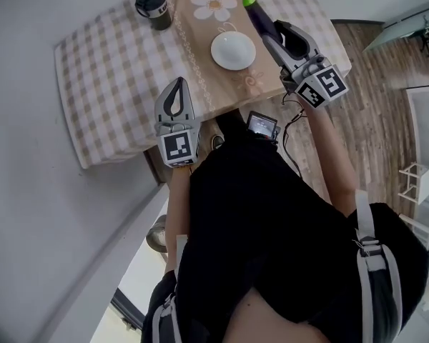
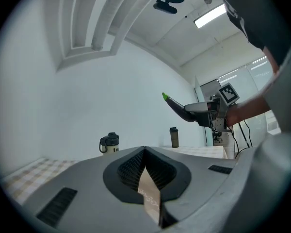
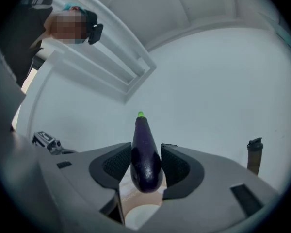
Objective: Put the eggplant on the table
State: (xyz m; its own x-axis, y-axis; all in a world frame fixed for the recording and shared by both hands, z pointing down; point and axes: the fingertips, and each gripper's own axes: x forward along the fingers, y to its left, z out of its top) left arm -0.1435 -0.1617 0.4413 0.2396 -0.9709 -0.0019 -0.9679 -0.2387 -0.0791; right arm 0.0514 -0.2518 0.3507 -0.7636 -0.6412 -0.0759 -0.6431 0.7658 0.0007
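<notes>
A dark purple eggplant (image 1: 257,18) with a green stem tip is held in the air over the table's right half, its tip pointing away from me. My right gripper (image 1: 275,34) is shut on its thick end, just right of a white bowl (image 1: 233,50). In the right gripper view the eggplant (image 3: 145,152) stands between the two dark pads (image 3: 177,166), with the bowl (image 3: 140,220) showing below. My left gripper (image 1: 177,86) hovers over the table's near edge, shut with nothing in it. The left gripper view also shows the eggplant (image 2: 176,109) held up high at the right.
The table (image 1: 107,84) wears a checkered cloth with a beige flowered runner (image 1: 200,41). A dark lidded mug (image 1: 153,6) stands at the far left of the runner. A dark bottle (image 3: 253,155) shows to the right. Wooden floor and white furniture (image 1: 422,181) lie at the right.
</notes>
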